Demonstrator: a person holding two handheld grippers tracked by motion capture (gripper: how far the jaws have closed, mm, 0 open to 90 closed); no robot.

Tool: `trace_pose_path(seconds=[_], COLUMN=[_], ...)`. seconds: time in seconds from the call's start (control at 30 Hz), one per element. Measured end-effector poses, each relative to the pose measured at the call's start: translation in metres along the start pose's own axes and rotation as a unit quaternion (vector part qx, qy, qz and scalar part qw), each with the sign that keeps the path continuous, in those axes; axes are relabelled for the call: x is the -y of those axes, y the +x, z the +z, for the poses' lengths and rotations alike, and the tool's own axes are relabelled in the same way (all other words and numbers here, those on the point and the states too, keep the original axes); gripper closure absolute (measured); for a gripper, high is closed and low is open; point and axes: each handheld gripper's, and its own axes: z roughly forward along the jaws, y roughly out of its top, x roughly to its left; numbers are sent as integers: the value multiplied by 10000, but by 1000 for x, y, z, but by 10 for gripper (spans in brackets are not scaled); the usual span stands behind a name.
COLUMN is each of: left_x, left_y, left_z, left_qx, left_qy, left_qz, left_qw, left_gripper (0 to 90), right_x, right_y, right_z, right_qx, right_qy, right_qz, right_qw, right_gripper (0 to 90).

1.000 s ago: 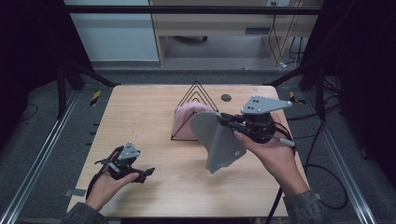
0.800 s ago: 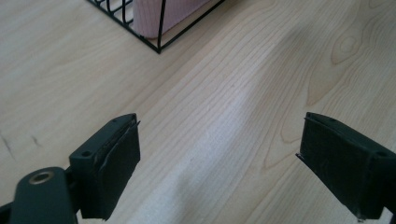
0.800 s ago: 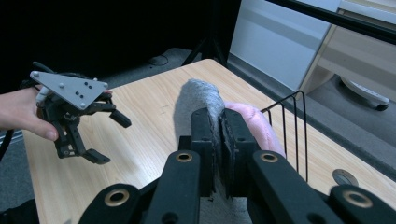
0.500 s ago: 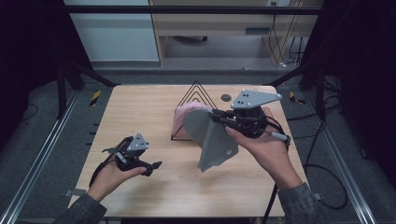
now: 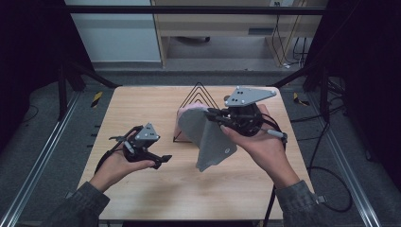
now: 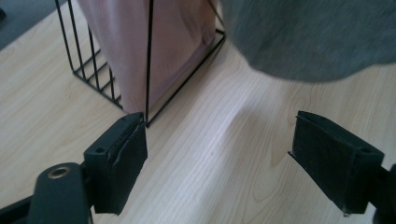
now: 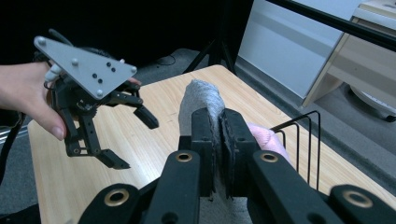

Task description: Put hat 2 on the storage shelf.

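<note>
A grey cloth (image 5: 208, 138) hangs above the table, and my right gripper (image 5: 213, 115) is shut on its top edge; in the right gripper view the grey cloth (image 7: 201, 100) sticks up between the closed jaws. Behind it a black wire rack (image 5: 196, 98) holds a pink cloth (image 5: 191, 111). My left gripper (image 5: 161, 160) is open and low over the table at the left, empty. In the left gripper view its jaws stand wide apart in front of the wire rack (image 6: 149, 56), the pink cloth (image 6: 175, 42) and the hanging grey cloth (image 6: 317, 37).
The wooden table (image 5: 142, 101) has black frame posts and rails around it. Cables trail off the right side of the table. A shelf unit and a white cabinet stand beyond the far edge.
My right gripper has carried the grey cloth a little leftward and higher, toward the rack. My left gripper has moved right and forward, closer to the rack, still open.
</note>
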Motion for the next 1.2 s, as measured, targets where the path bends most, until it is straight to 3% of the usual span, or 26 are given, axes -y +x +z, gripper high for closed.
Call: trace_pose_path(seconds=[0.27,0.4,0.53,0.63,0.73,0.77,0.8,0.9,1.2], left_x=[-22,-26,-30,-34,-38,-39,-40,-43,-57], left_y=[-6,-7,-5,-6,-5,-6,-7,-8,-10], left_z=[9,16,18,23,27,27,27,25,-1], left_qx=[73,-38,-10,22,134,117,91,105,-195], left_qy=[-219,-185,-390,-366,-420,-456,-514,-527,-463], left_qz=[127,230,85,138,9,21,5,-31,102], left_qw=[9997,9996,9992,9992,9990,9989,9986,9986,9987], left_gripper=[286,341,432,518,595,714,714,841,866], right_x=[0,1,3,5,6,8,8,14,28], right_y=[6,7,9,9,9,8,8,4,-14], right_z=[7,10,12,14,13,13,13,11,0], right_qx=[-104,-148,-199,-209,-205,-193,-193,-138,102], right_qy=[5,19,37,61,37,43,43,43,68], right_qz=[0,7,17,27,55,88,88,150,370], right_qw=[9999,9999,9998,9998,9998,9998,9998,9998,9992], right_gripper=[847,847,847,846,847,846,846,846,846])
